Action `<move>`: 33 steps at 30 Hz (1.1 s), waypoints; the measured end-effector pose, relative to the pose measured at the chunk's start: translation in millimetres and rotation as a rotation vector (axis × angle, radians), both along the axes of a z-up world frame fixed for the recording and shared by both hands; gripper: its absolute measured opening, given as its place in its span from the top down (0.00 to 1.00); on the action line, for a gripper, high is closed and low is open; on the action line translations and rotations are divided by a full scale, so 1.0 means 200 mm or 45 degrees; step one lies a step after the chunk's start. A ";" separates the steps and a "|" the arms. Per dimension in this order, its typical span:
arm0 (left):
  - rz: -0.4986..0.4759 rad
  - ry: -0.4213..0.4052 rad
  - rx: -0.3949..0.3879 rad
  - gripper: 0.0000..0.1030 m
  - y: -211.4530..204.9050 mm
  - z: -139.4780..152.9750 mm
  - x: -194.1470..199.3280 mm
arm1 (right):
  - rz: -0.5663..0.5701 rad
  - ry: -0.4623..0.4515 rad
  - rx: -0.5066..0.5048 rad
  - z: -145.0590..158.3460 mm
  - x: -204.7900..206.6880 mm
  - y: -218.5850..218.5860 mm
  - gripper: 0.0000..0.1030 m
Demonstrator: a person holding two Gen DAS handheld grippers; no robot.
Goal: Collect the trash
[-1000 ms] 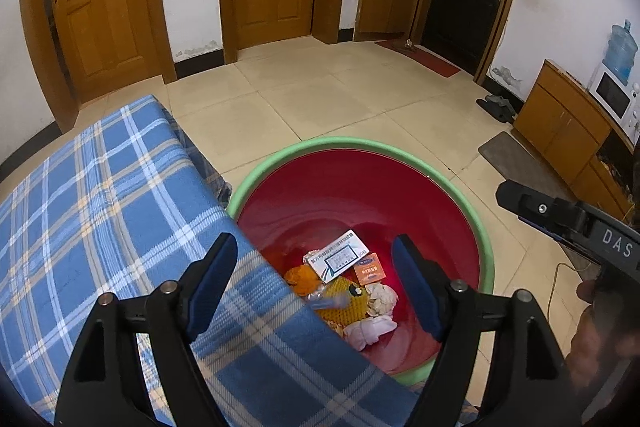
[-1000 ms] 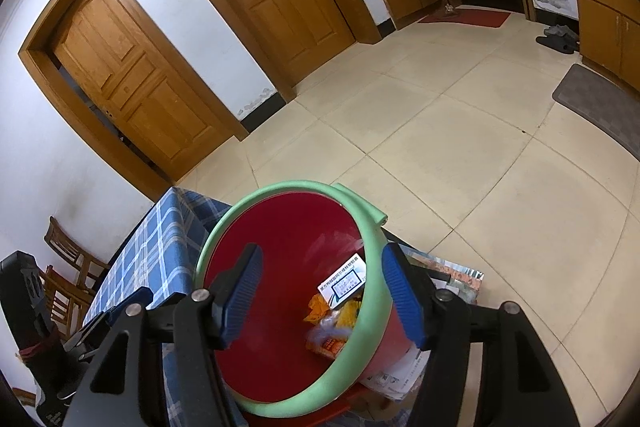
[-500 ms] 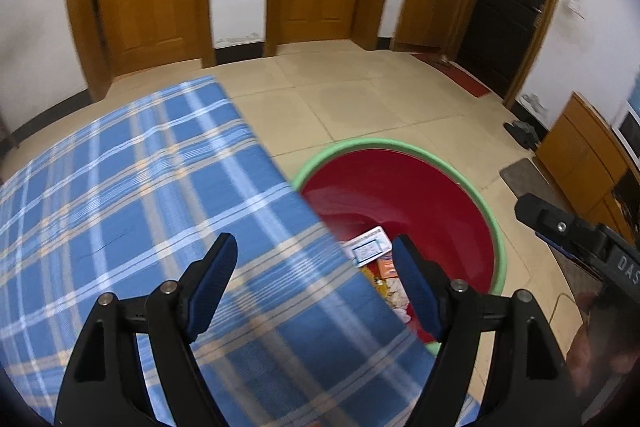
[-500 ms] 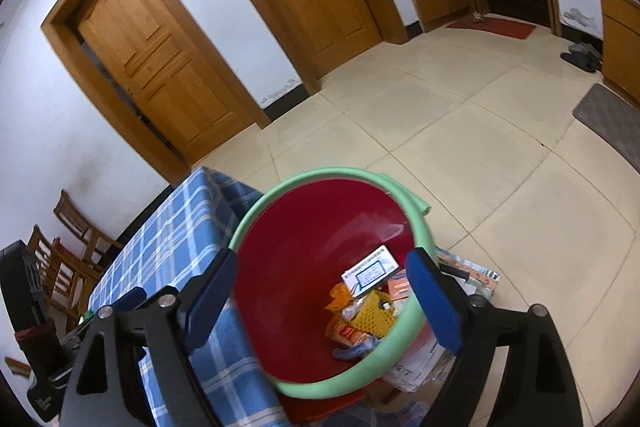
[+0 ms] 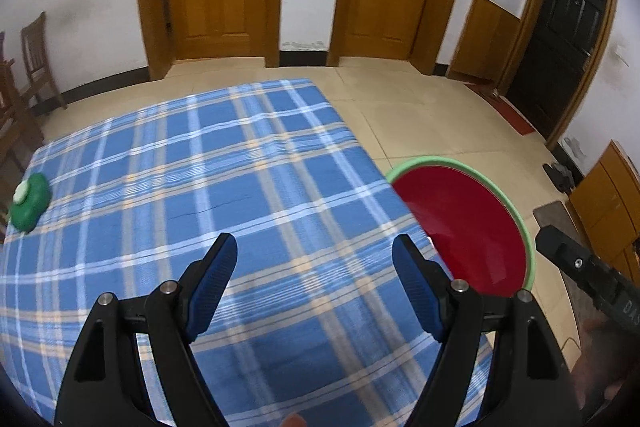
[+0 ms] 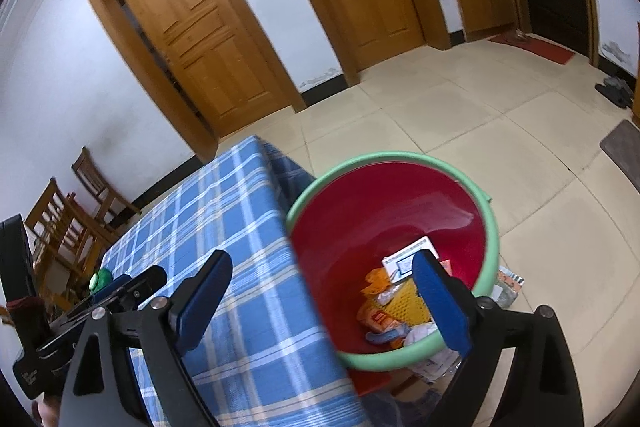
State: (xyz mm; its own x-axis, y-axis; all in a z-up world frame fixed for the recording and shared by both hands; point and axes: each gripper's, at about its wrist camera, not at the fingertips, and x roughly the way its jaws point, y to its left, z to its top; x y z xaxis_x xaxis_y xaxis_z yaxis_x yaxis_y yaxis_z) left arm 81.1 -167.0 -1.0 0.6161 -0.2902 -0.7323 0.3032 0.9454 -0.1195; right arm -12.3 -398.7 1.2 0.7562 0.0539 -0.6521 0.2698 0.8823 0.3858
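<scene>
1. A tiled room with wooden doors; my worktop (image 5: 200,187) wears a blue plaid cloth.
2. The red bin (image 6: 400,211) with the green rim stands on the floor against the worktop's edge, and the trash (image 6: 396,307) lies in its bottom: wrappers, a card, crumpled paper.
3. My left gripper (image 5: 312,267) hangs over the cloth, jaws apart and empty.
4. My right gripper (image 6: 320,291) hangs by the bin, also spread and holding nothing.
5. I judge I am hunting the next piece. The green object (image 5: 30,202) at the cloth's far left edge looks like the only candidate; my left gripper must reach there.
</scene>
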 end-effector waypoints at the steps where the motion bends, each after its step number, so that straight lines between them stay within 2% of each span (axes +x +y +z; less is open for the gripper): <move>1: 0.010 -0.002 -0.001 0.23 0.01 0.00 0.00 | 0.012 -0.002 -0.007 0.01 0.00 0.03 0.08; 16: 0.226 -0.064 0.030 0.23 0.31 0.11 -0.13 | 0.151 -0.036 -0.077 0.10 -0.04 0.29 0.05; 33: 0.380 -0.096 0.006 0.23 0.57 0.18 -0.29 | 0.216 -0.082 -0.103 0.19 -0.11 0.46 0.02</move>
